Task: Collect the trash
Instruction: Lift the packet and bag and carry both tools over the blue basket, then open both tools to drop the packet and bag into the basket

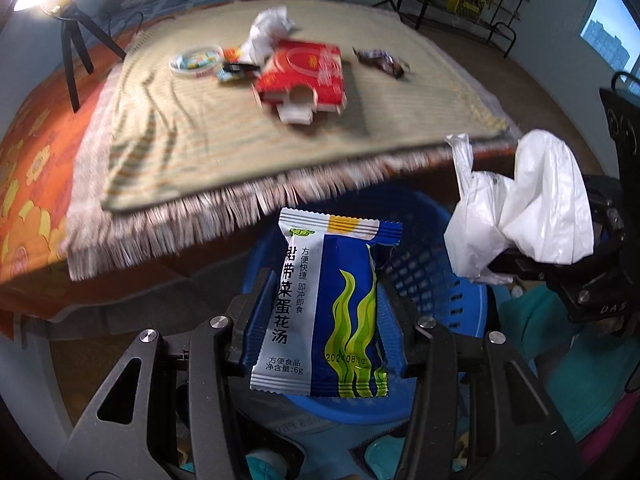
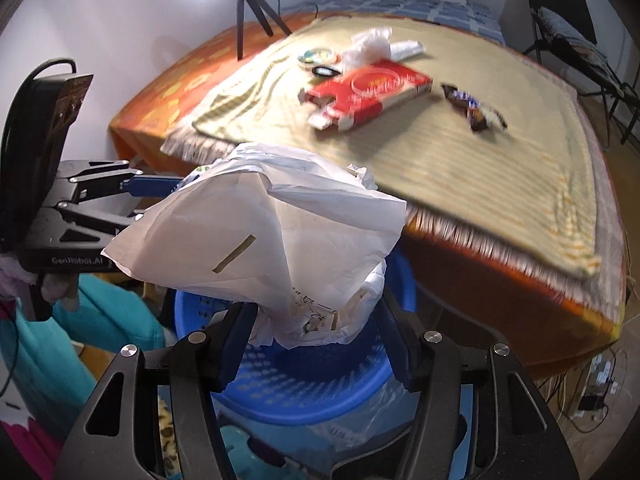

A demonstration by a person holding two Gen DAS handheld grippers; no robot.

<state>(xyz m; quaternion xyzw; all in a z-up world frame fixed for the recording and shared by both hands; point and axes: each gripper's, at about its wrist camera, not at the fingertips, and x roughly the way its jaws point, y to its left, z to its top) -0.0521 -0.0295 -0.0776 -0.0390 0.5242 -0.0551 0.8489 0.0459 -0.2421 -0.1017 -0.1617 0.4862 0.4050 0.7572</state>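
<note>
My left gripper [image 1: 320, 304] is shut on a blue and white soup packet [image 1: 324, 304] and holds it above the blue plastic basket [image 1: 440, 280]. My right gripper [image 2: 316, 316] is shut on a crumpled white plastic bag [image 2: 272, 240], also above the blue basket [image 2: 312, 380]; the bag also shows in the left wrist view [image 1: 520, 208]. On the striped mat [image 1: 200, 136] lie a red box [image 1: 304, 76], a dark candy wrapper [image 1: 380, 62], a round lid [image 1: 196, 62], small wrappers [image 1: 232, 68] and a white crumpled bag [image 1: 268, 28].
The mat [image 2: 480, 152] covers an orange flowered bed sheet [image 1: 28, 168]. A lamp on a black tripod [image 2: 252, 4] stands at the back. Teal cloth [image 2: 100, 320] lies beside the basket. Chairs [image 2: 568, 36] stand beyond the bed. Cables and a power strip [image 2: 600, 376] lie on the floor.
</note>
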